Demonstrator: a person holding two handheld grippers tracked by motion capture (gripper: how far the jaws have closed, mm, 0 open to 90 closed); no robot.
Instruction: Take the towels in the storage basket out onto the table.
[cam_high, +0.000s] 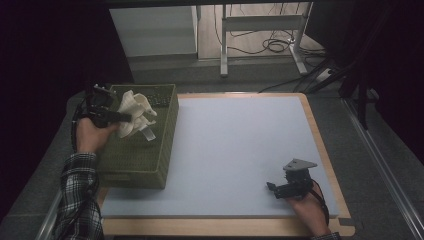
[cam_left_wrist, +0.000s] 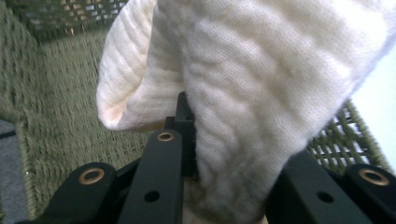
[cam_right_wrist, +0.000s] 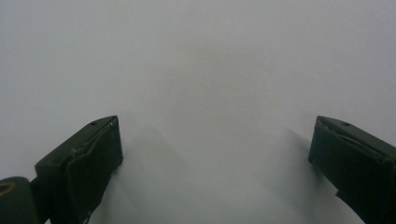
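Loosely, cream cloth (cam_high: 134, 114) hangs bunched over basket (cam_high: 150, 160).

The cream knitted cloth (cam_left_wrist: 243, 93) swallows the left gripper's (cam_left_wrist: 205, 154) jaw tips in the left gripper view, so the pinch itself is out of sight, and the cloth runs off the top and right edges. In the high view, that cloth (cam_high: 134, 114) covers part of the green woven basket's (cam_high: 150, 165) inside; the dark bits at its far end are too small to name. The right gripper's (cam_right_wrist: 212, 154) jaws are cut by the bottom edge.
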